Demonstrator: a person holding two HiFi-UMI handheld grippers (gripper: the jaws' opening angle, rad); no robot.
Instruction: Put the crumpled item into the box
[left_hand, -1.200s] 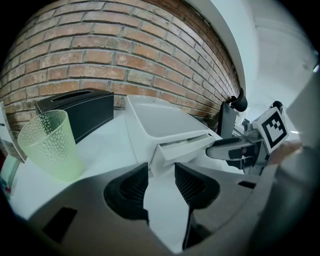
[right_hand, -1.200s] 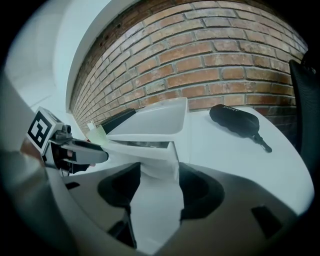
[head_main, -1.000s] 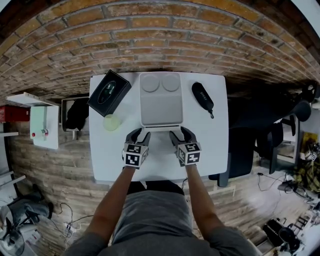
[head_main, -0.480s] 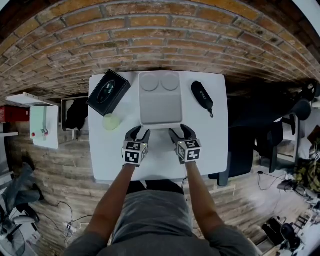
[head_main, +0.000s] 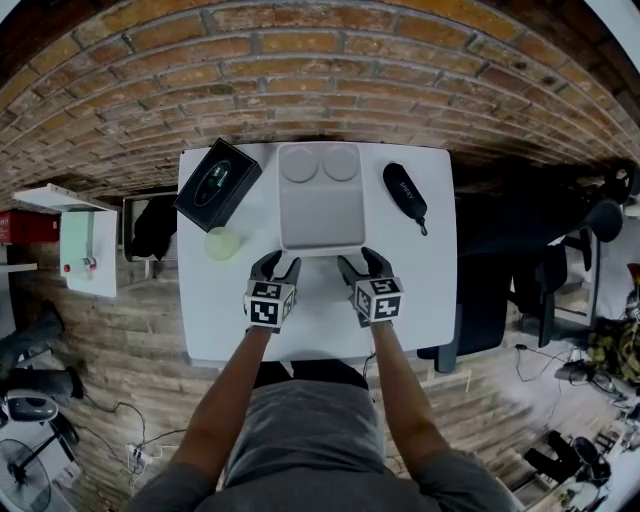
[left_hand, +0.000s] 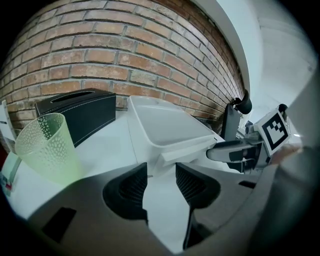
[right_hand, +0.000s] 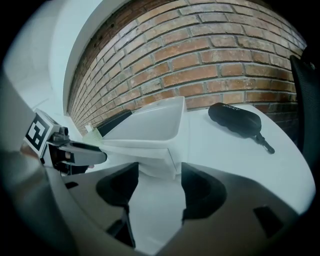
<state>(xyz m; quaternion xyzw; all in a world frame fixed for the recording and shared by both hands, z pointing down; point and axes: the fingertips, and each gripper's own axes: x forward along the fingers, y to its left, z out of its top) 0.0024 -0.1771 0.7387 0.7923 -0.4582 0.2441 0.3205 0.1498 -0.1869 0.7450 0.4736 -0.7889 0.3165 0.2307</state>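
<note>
1. Fingers of your left gripper stand moderately apart. Only bare white surface shows in the gap, and nothing is gripped.
2. Fingers of your right gripper are likewise apart, a little wider than the left pair, with bare surface between them.
3. The white box sits at the middle of the surface, its long side running away from you. Two round recesses lie at its far end. The inside that shows looks pale and plain.
4. Your left gripper points at the box's near left corner and your right at its near right corner. The tips are just beside the box's near lip. You cannot tell whether any tip touches it.
5. Both grippers tilt downward, side by side, with their marker cubes toward you.
6. A black tissue box lies left of the white box, set at an angle.
7. A pale green cup stands upright just in front of the tissue box, left of your left gripper.
8. A black zip case lies right of the white box, apart from it.
9. A brick wall runs behind the surface.
</note>
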